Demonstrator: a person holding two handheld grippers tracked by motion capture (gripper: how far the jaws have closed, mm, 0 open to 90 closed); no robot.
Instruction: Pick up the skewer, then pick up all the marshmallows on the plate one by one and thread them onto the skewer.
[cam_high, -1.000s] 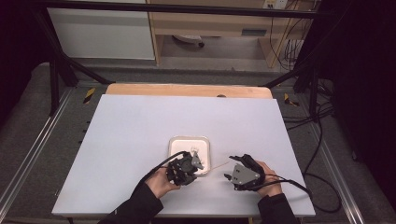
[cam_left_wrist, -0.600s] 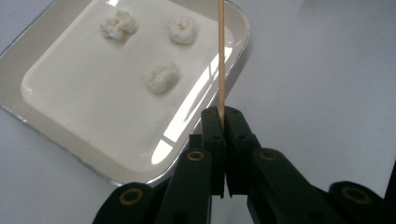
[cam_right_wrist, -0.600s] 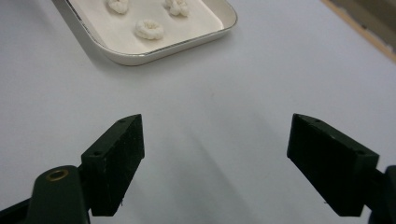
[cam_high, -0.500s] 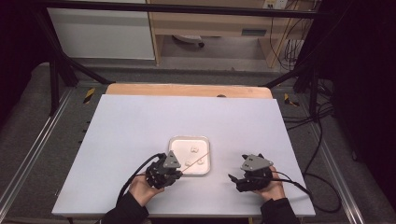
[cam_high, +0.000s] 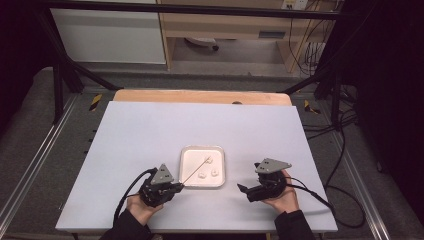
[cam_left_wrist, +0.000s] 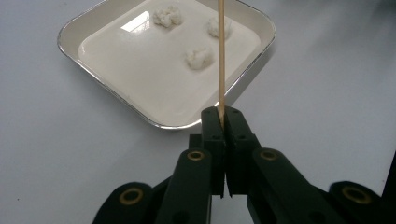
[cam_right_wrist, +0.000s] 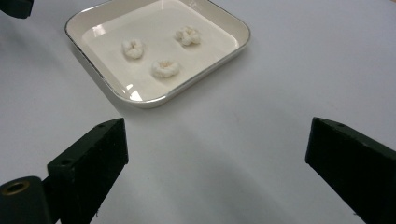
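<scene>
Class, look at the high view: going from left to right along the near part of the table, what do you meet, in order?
Left gripper shut on a thin wooden skewer → shallow square white tray → open right gripper.

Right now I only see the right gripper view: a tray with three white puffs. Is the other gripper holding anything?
Observer: Yes. The left gripper is shut on a thin wooden stick.
Operator: Where does the stick point?
Observer: Across the tray, with its tip near the far puff.
Operator: Where's my gripper?
Observer: The right gripper is on the opposite side of the tray from the left one. Its jaws have just been opening, with nothing between them.
</scene>
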